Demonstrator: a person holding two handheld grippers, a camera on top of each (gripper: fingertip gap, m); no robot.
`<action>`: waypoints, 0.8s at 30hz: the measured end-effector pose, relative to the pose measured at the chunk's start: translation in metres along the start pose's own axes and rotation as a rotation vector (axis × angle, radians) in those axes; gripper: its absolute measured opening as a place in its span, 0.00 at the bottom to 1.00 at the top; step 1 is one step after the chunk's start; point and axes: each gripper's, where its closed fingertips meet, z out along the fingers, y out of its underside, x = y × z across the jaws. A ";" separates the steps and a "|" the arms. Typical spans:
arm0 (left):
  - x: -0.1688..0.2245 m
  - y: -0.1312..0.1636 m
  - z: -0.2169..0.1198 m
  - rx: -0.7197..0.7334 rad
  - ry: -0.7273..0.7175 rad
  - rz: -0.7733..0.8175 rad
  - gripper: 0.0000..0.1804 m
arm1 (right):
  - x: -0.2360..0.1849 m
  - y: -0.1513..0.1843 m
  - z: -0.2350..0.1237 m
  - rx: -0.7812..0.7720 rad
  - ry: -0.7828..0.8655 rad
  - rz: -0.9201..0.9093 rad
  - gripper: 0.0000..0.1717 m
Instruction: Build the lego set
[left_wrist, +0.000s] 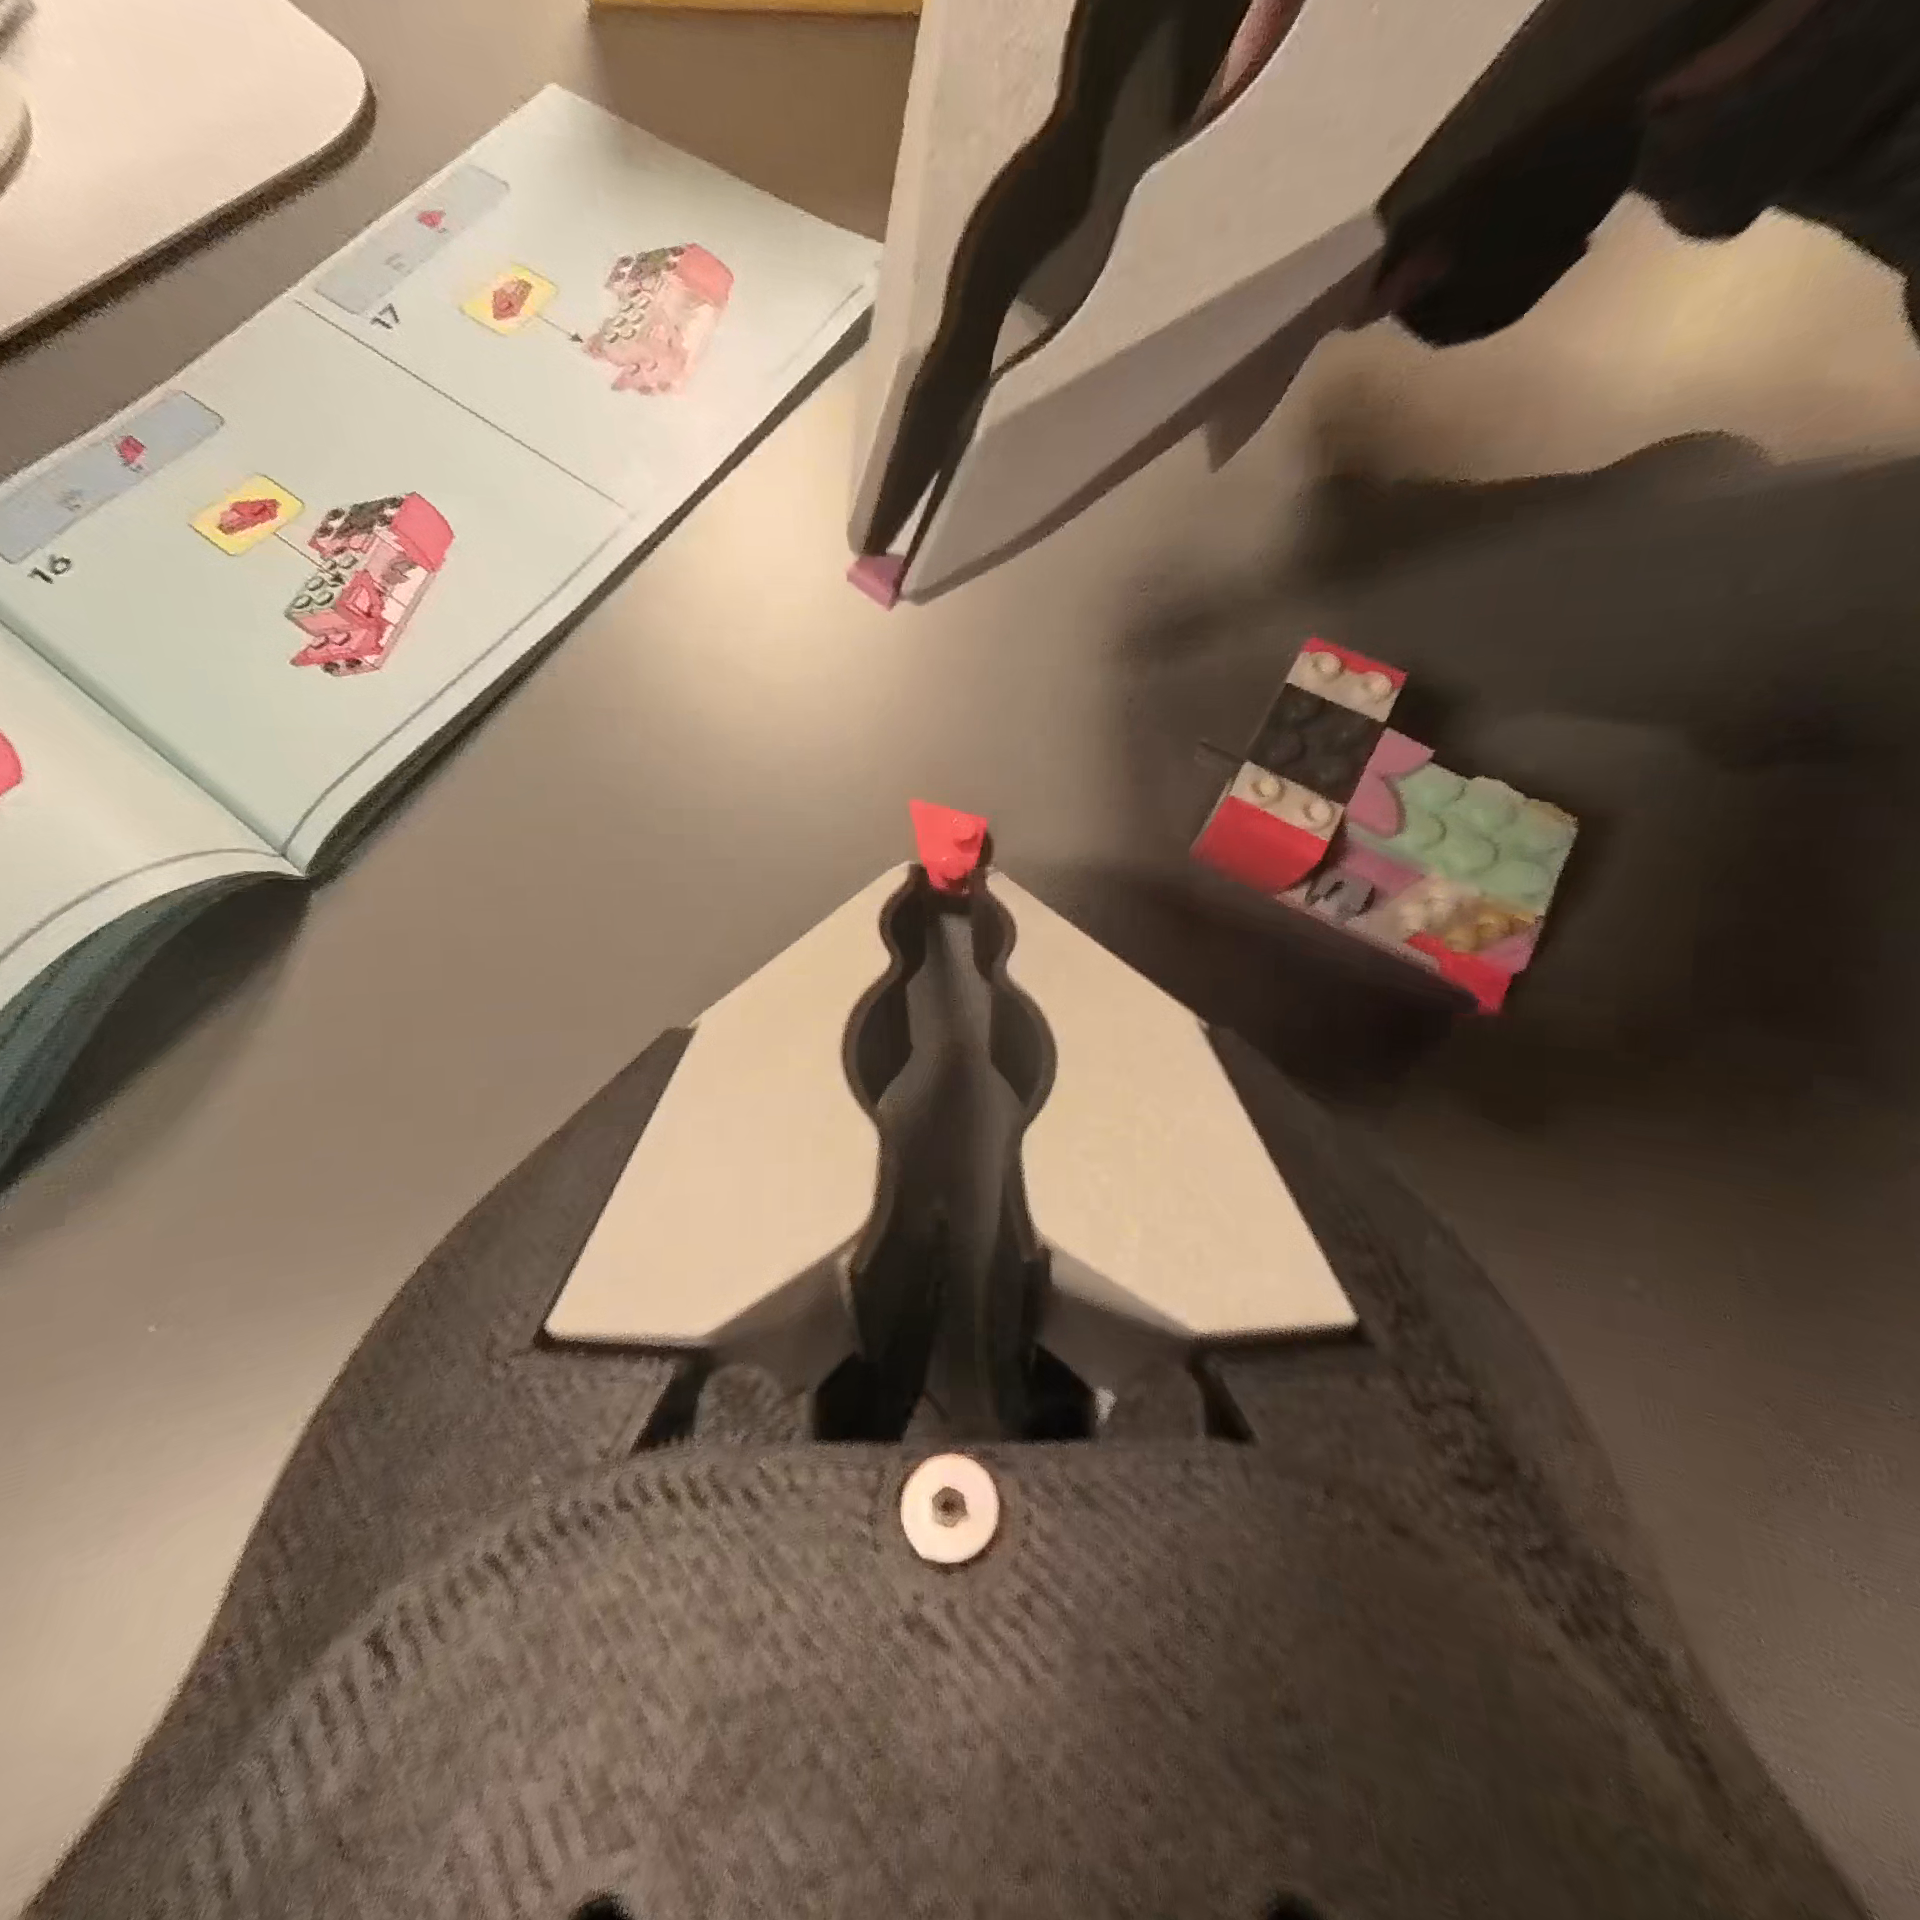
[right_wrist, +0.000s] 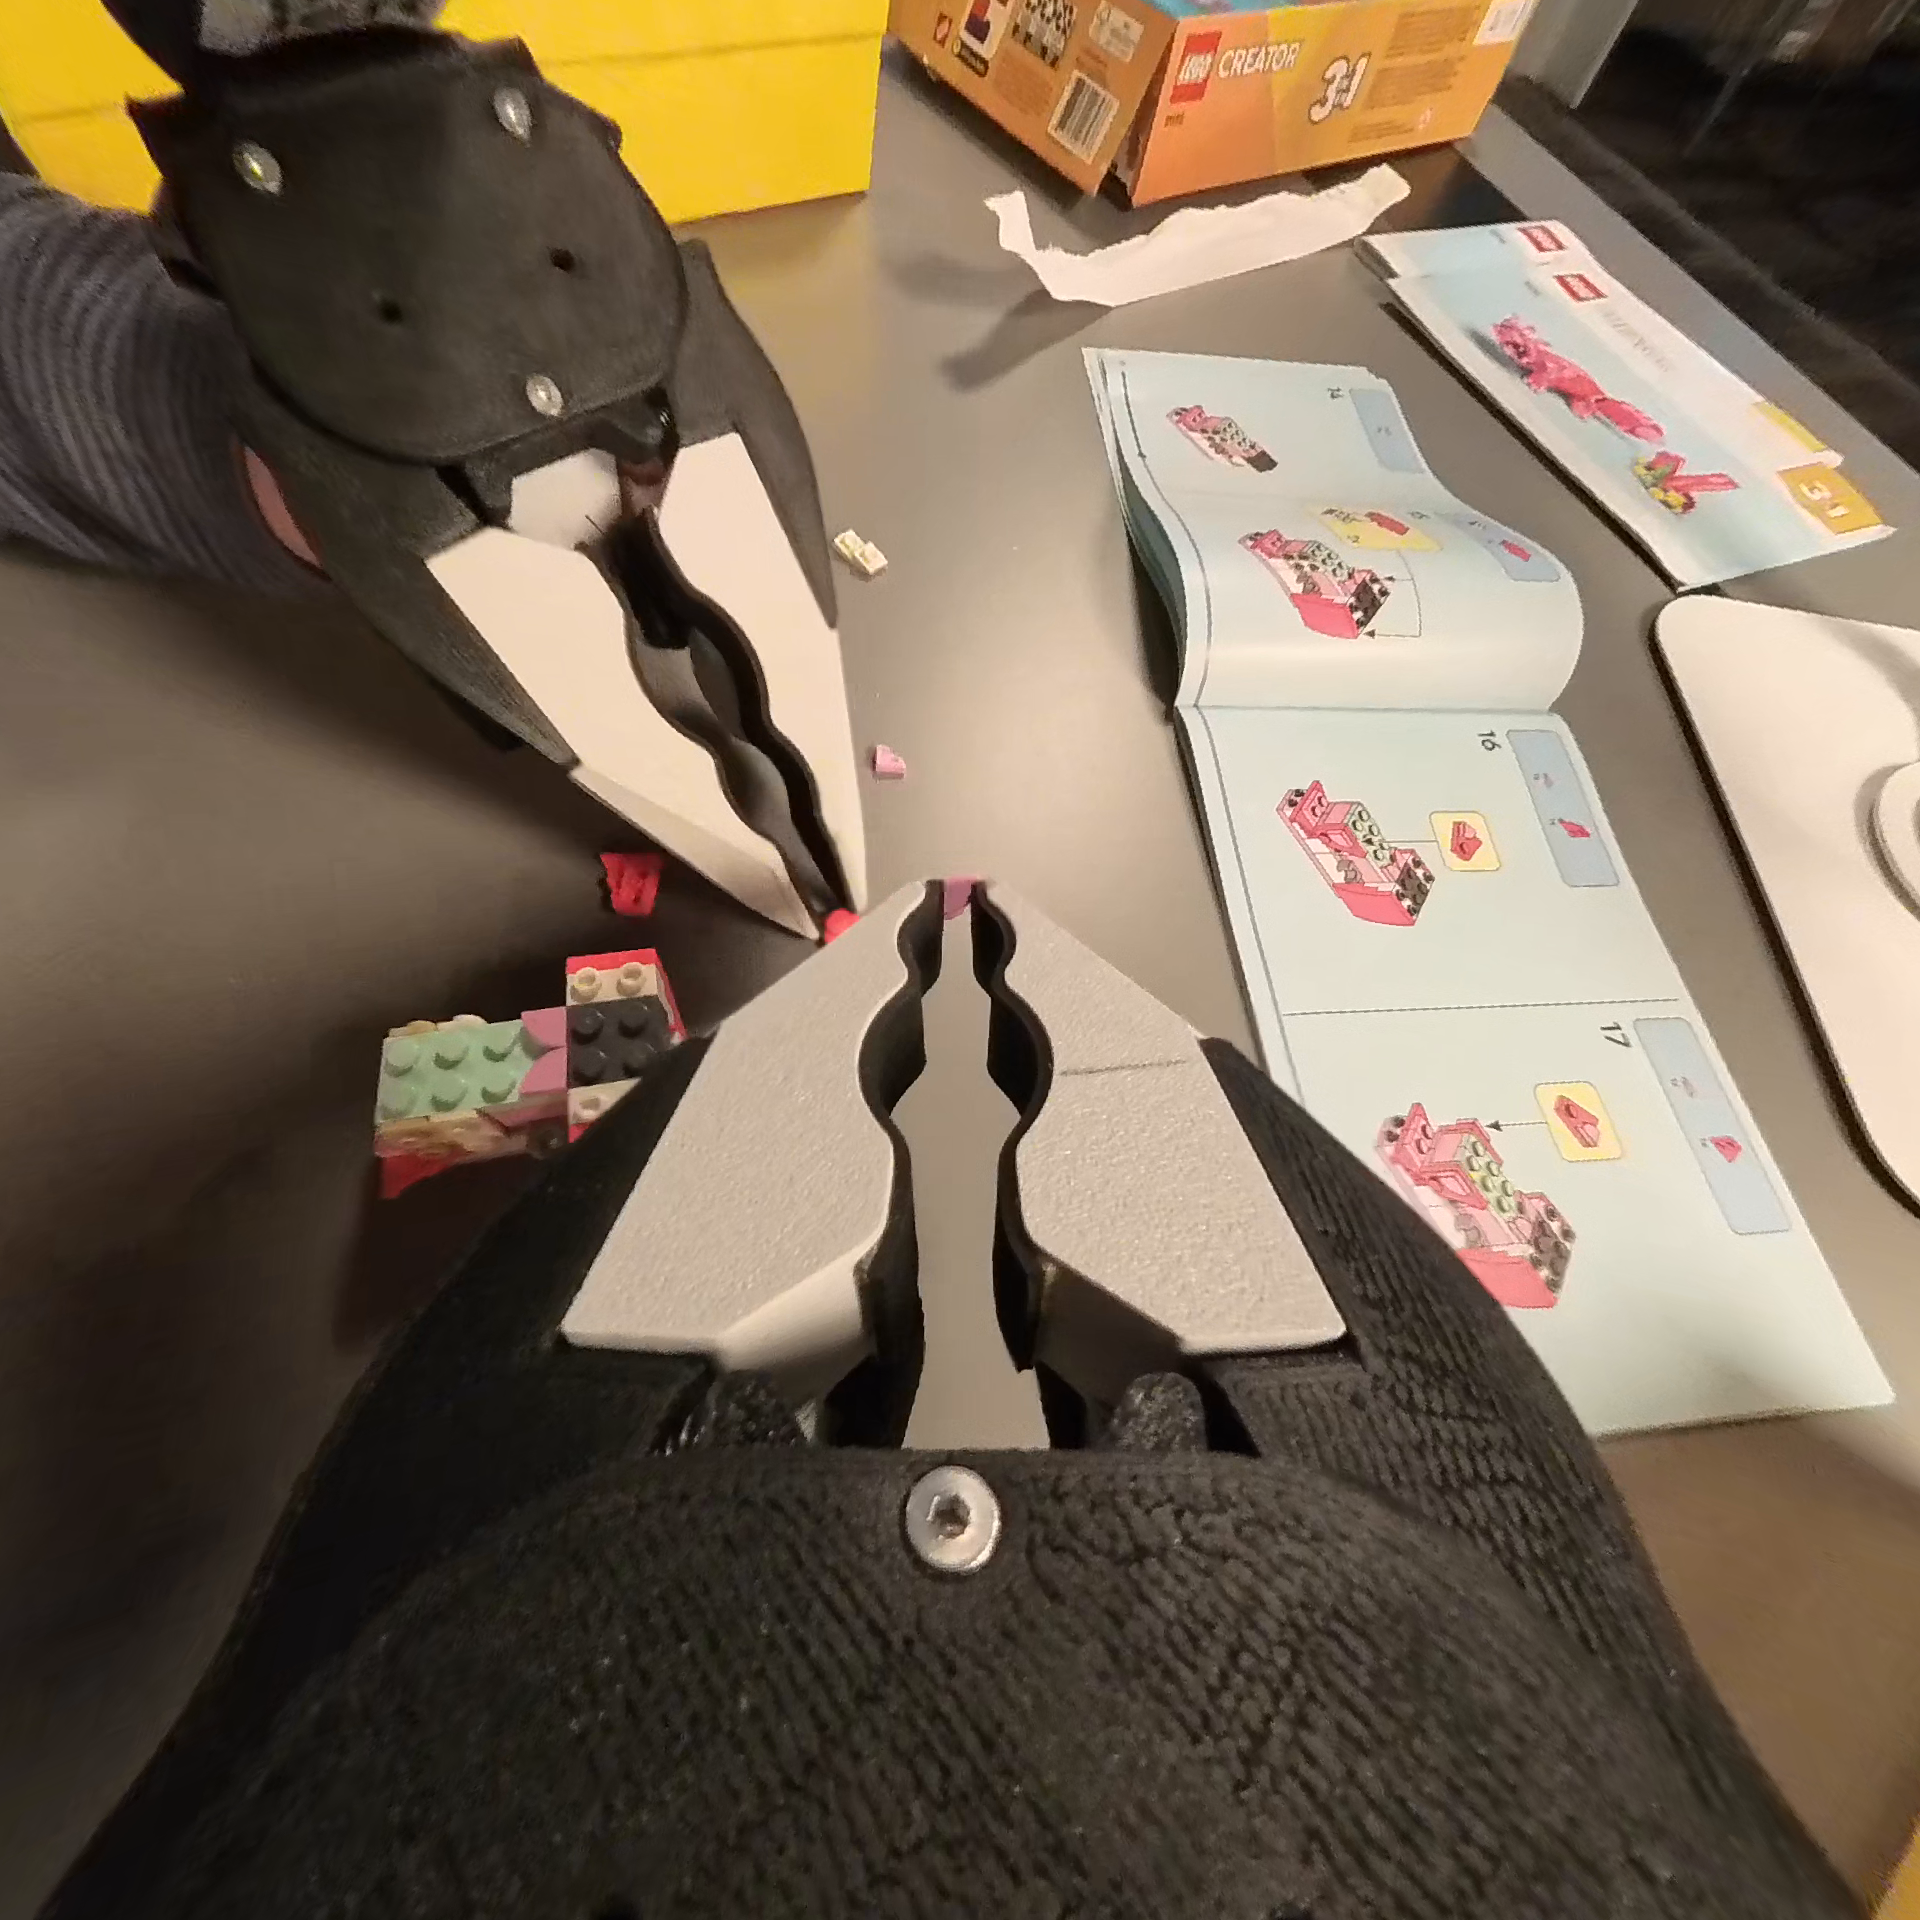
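Grey tabletop (left_wrist: 644, 790) | we pinch red brick (left_wrist: 948, 844) with left gripper (left_wrist: 948, 878) | right gripper (right_wrist: 958, 902) clamps purple brick (right_wrist: 958, 894) | brick model (left_wrist: 1382, 821) at 2 o'clock

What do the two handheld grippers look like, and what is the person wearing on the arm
Both the left gripper and the right gripper have a rough black printed body with a silver screw, and two pale grey wedge-shaped fingers lined with wavy black pads. No cables show. A dark ribbed sleeve covers the arm behind the left gripper.
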 end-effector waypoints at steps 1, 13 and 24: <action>0.001 0.001 0.000 -0.003 0.007 -0.008 0.04 | 0.000 0.002 0.002 -0.010 -0.004 0.003 0.02; 0.001 0.003 -0.003 0.007 0.006 0.012 0.12 | -0.008 0.015 0.014 -0.065 -0.042 0.002 0.02; 0.001 0.002 -0.002 0.007 -0.009 0.073 0.06 | -0.023 0.020 0.023 -0.116 -0.107 -0.095 0.02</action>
